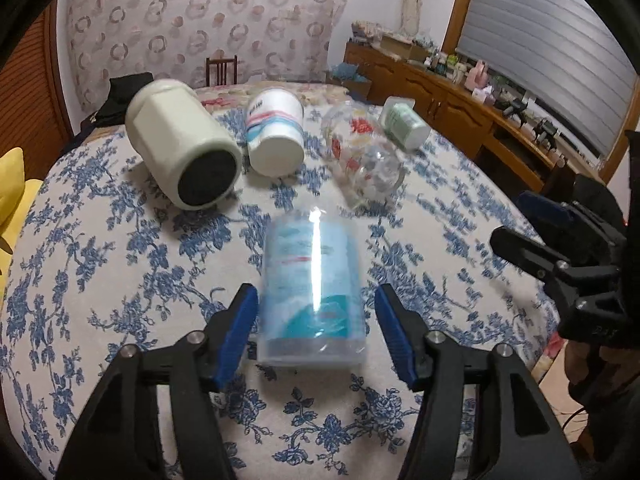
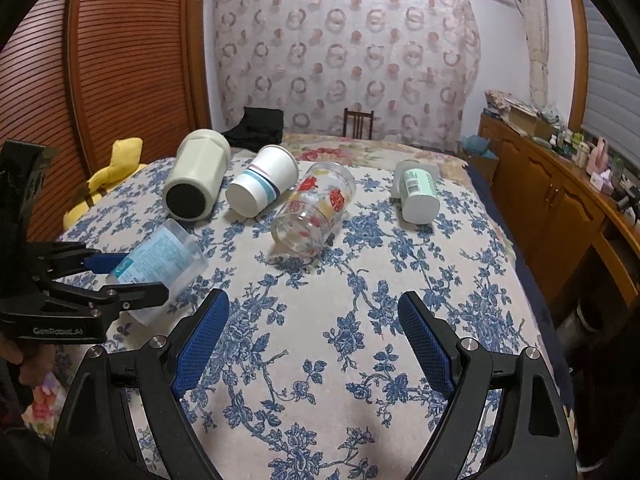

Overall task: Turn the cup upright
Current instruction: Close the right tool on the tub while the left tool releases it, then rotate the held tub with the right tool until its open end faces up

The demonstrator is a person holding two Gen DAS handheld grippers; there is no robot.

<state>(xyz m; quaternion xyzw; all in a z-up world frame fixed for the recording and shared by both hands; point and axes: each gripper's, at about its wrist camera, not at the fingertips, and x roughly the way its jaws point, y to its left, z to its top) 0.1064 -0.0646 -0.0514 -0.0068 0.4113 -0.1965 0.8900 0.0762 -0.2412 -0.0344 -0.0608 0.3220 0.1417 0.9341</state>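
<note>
A clear plastic cup with a light-blue label (image 1: 314,288) lies on its side on the floral tablecloth (image 1: 120,280). My left gripper (image 1: 316,328) is open, its blue pads on either side of the cup with small gaps. In the right wrist view the same cup (image 2: 160,264) sits between the left gripper's fingers (image 2: 120,276), tilted. My right gripper (image 2: 314,344) is open and empty over bare cloth at the near middle of the table; it also shows at the right edge of the left wrist view (image 1: 560,256).
Four other vessels lie on their sides farther back: a pale green mug (image 2: 196,176), a striped paper cup (image 2: 262,186), a flowered glass (image 2: 312,210) and a small green-labelled cup (image 2: 418,192). A wooden sideboard (image 2: 560,208) runs along the right. A yellow cloth (image 2: 116,160) lies far left.
</note>
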